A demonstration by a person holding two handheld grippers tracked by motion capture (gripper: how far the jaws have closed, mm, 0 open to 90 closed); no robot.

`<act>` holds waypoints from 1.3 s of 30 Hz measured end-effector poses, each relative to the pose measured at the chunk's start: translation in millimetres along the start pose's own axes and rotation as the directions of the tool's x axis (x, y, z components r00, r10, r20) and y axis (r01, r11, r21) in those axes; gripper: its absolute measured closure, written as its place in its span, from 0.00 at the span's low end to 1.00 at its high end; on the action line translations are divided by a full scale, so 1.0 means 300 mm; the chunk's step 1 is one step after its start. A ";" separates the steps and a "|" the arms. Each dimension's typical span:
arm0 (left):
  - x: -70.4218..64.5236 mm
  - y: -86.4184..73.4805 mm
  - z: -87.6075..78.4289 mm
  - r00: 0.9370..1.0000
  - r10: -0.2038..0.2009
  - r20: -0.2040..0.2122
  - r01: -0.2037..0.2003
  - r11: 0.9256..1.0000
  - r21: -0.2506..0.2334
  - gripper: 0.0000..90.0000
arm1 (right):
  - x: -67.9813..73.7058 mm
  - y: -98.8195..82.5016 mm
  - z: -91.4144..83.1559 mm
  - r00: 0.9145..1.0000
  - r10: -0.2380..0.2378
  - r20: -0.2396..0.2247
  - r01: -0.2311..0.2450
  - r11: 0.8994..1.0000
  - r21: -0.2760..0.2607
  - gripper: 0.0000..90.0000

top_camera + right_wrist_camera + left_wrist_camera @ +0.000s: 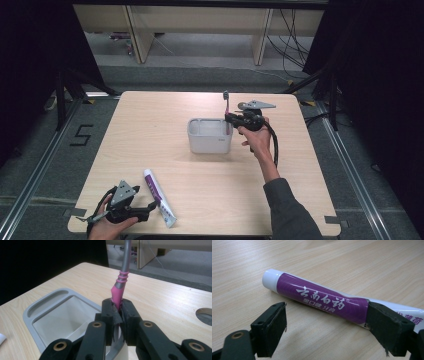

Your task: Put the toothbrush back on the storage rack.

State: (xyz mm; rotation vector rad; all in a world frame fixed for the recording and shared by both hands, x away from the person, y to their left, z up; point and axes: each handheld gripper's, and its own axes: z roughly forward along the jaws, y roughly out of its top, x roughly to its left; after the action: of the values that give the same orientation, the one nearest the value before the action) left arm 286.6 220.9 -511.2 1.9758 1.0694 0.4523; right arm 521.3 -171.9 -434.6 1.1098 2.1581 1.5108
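Presently, nearest the person, the left gripper [150, 206] has its jaws spread, the purple toothpaste tube [322, 300] lying on the worktop [150, 150] just beyond them and crossing behind the right-hand jaw; a grasp appears to be the step pending. Farther off, the right gripper [117, 307] pinches a pink-handled toothbrush [118, 288] upright beside the grey holder [210, 136] (probably for lowering in). The brush head is cut off in the right gripper view.

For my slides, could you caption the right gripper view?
Right gripper clamps a pink-and-grey toothbrush upright beside the grey holder.
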 end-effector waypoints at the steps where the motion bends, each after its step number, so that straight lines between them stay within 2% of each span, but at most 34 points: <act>1: -0.002 0.001 -0.001 1.000 -0.008 -0.001 0.008 1.000 -0.002 0.18 | -0.005 0.000 0.001 1.000 -0.021 0.007 0.021 1.000 -0.006 0.91; 2: 0.001 0.002 -0.004 1.000 0.001 -0.004 -0.001 1.000 0.004 0.18 | -0.006 0.000 0.000 0.999 -0.031 0.017 0.031 0.999 -0.012 0.91; 3: 0.000 0.002 -0.001 1.000 -0.006 -0.004 0.006 1.000 -0.003 0.18 | -0.005 -0.002 0.001 1.000 -0.018 0.004 0.018 1.000 -0.009 0.91; 6: 0.001 0.000 -0.004 1.000 0.003 -0.002 -0.003 1.000 0.003 0.18 | -0.011 -0.005 0.001 0.999 -0.046 0.005 0.046 0.999 -0.010 0.90; 8: -0.003 0.002 -0.001 1.000 -0.011 -0.004 0.011 1.000 -0.010 0.18 | -0.004 -0.006 -0.004 1.000 -0.014 0.010 0.014 1.000 0.002 0.88; 10: -0.002 0.001 -0.001 1.000 -0.003 -0.003 0.003 1.000 -0.002 0.18 | -0.005 -0.006 -0.009 0.999 -0.034 0.022 0.034 0.999 0.002 0.87; 11: -0.002 0.000 -0.002 1.000 -0.004 -0.001 0.004 1.000 -0.007 0.18 | 0.000 -0.007 -0.012 1.000 -0.006 0.020 0.006 1.000 0.011 0.86; 12: -0.001 0.001 -0.003 1.000 -0.003 -0.003 0.003 1.000 -0.007 0.18 | -0.004 -0.006 -0.013 0.999 -0.029 0.019 0.029 1.000 0.007 0.85; 13: 0.001 0.002 -0.004 1.000 -0.002 -0.005 0.002 1.000 -0.008 0.18 | -0.001 -0.005 -0.018 0.999 -0.025 0.021 0.025 1.000 0.005 0.83; 15: 0.000 0.001 -0.003 1.000 -0.009 -0.005 0.009 1.000 -0.013 0.18 | 0.003 -0.005 -0.028 0.999 -0.034 0.016 0.034 0.999 0.002 0.77; 16: 0.001 0.000 -0.005 1.000 -0.003 -0.006 0.003 1.000 -0.009 0.18 | 0.004 -0.005 -0.040 0.999 -0.047 0.021 0.047 0.999 0.014 0.69; 18: 0.002 0.001 -0.004 1.000 -0.005 -0.006 0.004 1.000 -0.016 0.18 | 0.009 -0.006 -0.047 0.999 -0.034 0.018 0.034 0.999 0.016 0.65; 19: 0.002 0.002 -0.004 1.000 -0.009 -0.008 0.008 1.000 -0.013 0.18 | 0.006 -0.007 -0.065 0.998 -0.052 0.026 0.053 0.999 -0.007 0.58; 20: 0.003 0.001 -0.005 1.000 -0.004 -0.009 0.004 1.000 -0.010 0.18 | 0.011 -0.009 -0.078 0.999 -0.024 0.023 0.024 1.000 -0.001 0.56; 22: 0.006 0.001 -0.008 1.000 0.009 -0.011 -0.009 1.000 0.003 0.18 | 0.014 -0.011 -0.090 0.999 -0.024 0.022 0.024 1.000 0.002 0.53; 23: 0.002 0.001 -0.005 1.000 -0.010 -0.010 0.010 1.000 -0.012 0.18 | 0.014 -0.013 -0.101 0.999 -0.038 0.025 0.038 0.999 0.001 0.52; 24: 0.004 0.002 -0.006 1.000 -0.010 -0.011 0.010 1.000 -0.009 0.18 | 0.019 -0.015 -0.116 0.999 -0.032 0.023 0.032 0.999 0.006 0.51; 25: 0.007 0.003 -0.007 1.000 -0.001 -0.011 0.001 1.000 0.003 0.18 | 0.018 -0.018 -0.128 0.999 -0.046 0.023 0.046 0.999 -0.005 0.49; 26: 0.006 0.002 -0.007 1.000 0.000 -0.014 0.000 1.000 0.001 0.18 | 0.022 -0.020 -0.139 0.999 -0.040 0.021 0.040 0.999 0.004 0.47; 28: 0.005 0.000 -0.007 1.000 -0.009 -0.011 0.009 1.000 -0.008 0.18 | 0.022 -0.022 -0.162 0.998 -0.062 0.021 0.061 0.998 0.011 0.46; 29: 0.006 0.002 -0.009 1.000 -0.009 -0.014 0.009 1.000 -0.007 0.18 | 0.026 -0.026 -0.174 0.998 -0.061 0.025 0.061 0.998 0.009 0.45; 30: 0.004 0.002 -0.005 1.000 -0.021 -0.013 0.021 1.000 -0.017 0.18 | 0.033 -0.032 -0.185 0.999 -0.042 0.022 0.042 0.999 0.012 0.44; 33: 0.014 0.001 -0.013 1.000 0.020 -0.019 -0.020 1.000 0.016 0.18 | 0.031 -0.045 -0.211 0.997 -0.063 0.037 0.062 0.998 0.016 0.43; 34: 0.012 0.001 -0.012 1.000 0.012 -0.021 -0.011 1.000 0.009 0.18 | 0.027 -0.048 -0.221 0.996 -0.078 0.046 0.077 0.997 0.023 0.42; 35: 0.007 0.001 -0.008 1.000 -0.008 -0.016 0.008 1.000 -0.006 0.18 | 0.034 -0.053 -0.231 0.998 -0.044 0.039 0.042 0.998 0.039 0.42; 36: 0.006 0.000 -0.006 1.000 -0.012 -0.012 0.012 1.000 -0.008 0.18 | 0.030 -0.058 -0.236 0.998 -0.053 0.042 0.052 0.998 0.033 0.42; 37: 0.012 0.000 -0.011 1.000 0.013 -0.012 -0.013 1.000 0.014 0.18 | 0.024 -0.061 -0.245 0.996 -0.072 0.049 0.070 0.997 0.042 0.41; 38: 0.011 -0.001 -0.012 1.000 0.012 -0.012 -0.012 1.000 0.013 0.18 | 0.029 -0.068 -0.249 0.998 -0.037 0.051 0.035 0.999 0.031 0.41; 39: 0.011 0.000 -0.012 1.000 0.010 -0.014 -0.010 1.000 0.008 0.18 | 0.028 -0.073 -0.255 0.998 -0.033 0.045 0.031 0.999 0.036 0.40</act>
State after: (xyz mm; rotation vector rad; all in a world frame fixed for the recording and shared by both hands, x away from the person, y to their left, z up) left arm 286.1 225.4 -509.3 1.9885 1.0725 0.4683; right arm 459.6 -220.9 -420.9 1.1046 2.1693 1.4249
